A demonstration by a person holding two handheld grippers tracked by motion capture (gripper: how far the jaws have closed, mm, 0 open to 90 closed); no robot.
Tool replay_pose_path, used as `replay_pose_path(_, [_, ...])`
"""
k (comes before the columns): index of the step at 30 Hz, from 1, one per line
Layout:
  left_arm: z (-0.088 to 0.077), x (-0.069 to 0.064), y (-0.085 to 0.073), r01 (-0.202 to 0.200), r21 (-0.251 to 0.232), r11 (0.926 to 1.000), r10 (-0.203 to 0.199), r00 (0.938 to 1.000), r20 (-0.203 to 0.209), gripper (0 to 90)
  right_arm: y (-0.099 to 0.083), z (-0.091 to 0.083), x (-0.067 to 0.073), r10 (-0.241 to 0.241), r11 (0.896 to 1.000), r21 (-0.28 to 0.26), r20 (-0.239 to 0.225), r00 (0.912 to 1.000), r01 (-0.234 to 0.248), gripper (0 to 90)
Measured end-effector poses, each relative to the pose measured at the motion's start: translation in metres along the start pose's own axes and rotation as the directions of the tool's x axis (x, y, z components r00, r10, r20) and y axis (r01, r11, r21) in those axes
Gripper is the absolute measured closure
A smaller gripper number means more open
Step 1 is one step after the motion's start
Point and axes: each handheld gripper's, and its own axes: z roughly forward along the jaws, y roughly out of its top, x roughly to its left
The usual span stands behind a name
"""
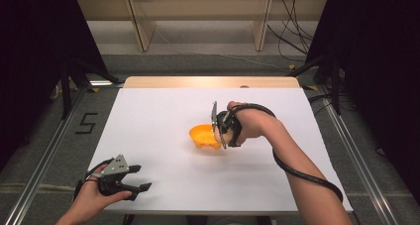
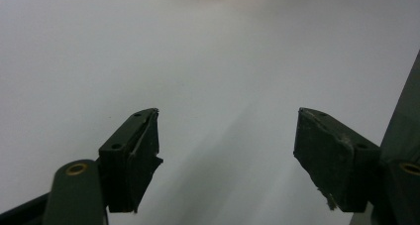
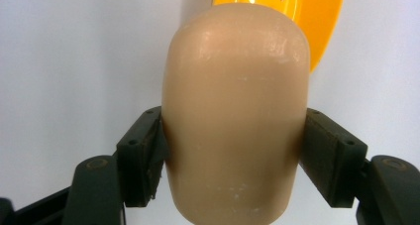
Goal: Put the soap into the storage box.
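Note:
An orange bowl (image 1: 204,137) sits near the middle of the white table (image 1: 158,116). My right gripper (image 1: 218,136) hovers at the bowl's right rim, shut on a smooth beige rounded object (image 3: 235,116), perhaps a potato or a bun, which its two jaws squeeze from both sides. Beyond that object the orange bowl (image 3: 317,17) shows at the top of the right gripper view. My left gripper (image 1: 141,180) rests low near the table's front left corner, open, with nothing between its jaws; the left gripper (image 2: 228,150) has bare white tabletop in front of it.
The table's wooden far edge (image 1: 210,81) meets a grey floor with cables (image 1: 292,31) at the back right. Metal rails (image 1: 44,150) run along both sides of the table. A black cable (image 1: 302,175) trails from the right gripper along the forearm.

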Motion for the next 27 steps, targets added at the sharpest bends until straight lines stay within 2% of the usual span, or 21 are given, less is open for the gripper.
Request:
replay_pose_path(2, [0.0,-0.0001,0.0,0.0,0.0,1.0,0.0,1.0,0.0,25.3,0.0001,-0.0001,-0.0006,-0.007,1.0,-0.002,0.001,1.0,0.007,33.2])
replay_pose_path(6, [-0.0003,0.0006,0.0001,-0.005,0.004,1.0,0.005,1.0,-0.004,25.3,0.0013,-0.0013,0.0002,0.032,0.999,0.004,-0.001,0.9995,-0.032,33.2])
replay_pose_path(20, [-0.0006,0.0013,0.0002,-0.016,0.012,0.9998,0.016,0.9998,-0.009,25.4,0.0029,-0.0035,-0.0029,0.052,0.999,0.004,0.013,0.9986,-0.052,33.2])
replay_pose_path(21, [-0.0003,0.0006,0.0002,-0.007,0.005,1.0,0.007,1.0,-0.007,25.4,0.0029,-0.0033,-0.0043,0.037,0.999,-0.004,0.017,0.9992,-0.037,33.2])
replay_pose_path(23, [0.0004,-0.0008,0.0001,0.007,-0.008,0.9999,-0.006,1.0,0.001,25.4,0.0031,-0.0037,-0.0042,0.051,0.999,0.002,0.013,0.9986,-0.051,33.2])
replay_pose_path(24, [0.0002,0.0008,0.0003,-0.012,0.008,0.9999,0.012,0.9999,-0.009,25.4,0.0034,-0.0045,-0.0069,0.036,0.999,-0.002,0.004,0.9993,-0.036,33.2])
replay_pose_path(25, [0.001,-0.0002,0.0004,-0.003,0.0,1.0,0.003,1.0,0.0,25.4,0.0039,-0.0057,-0.0072,0.047,0.999,0.006,0.011,0.9989,-0.047,33.2])
replay_pose_path(26, [-0.0001,0.0018,0.0015,-0.04,0.013,0.9991,0.04,0.9992,-0.005,25.4,0.0043,-0.0065,-0.0087,0.043,0.999,0.01,0.016,0.999,-0.043,33.2])
replay_pose_path(27, [-0.0001,0.0018,0.0015,-0.04,0.013,0.9991,0.04,0.9992,-0.005,25.4,0.005,-0.007,-0.0094,0.047,0.999,0.004,0.013,0.9988,-0.047,33.2])
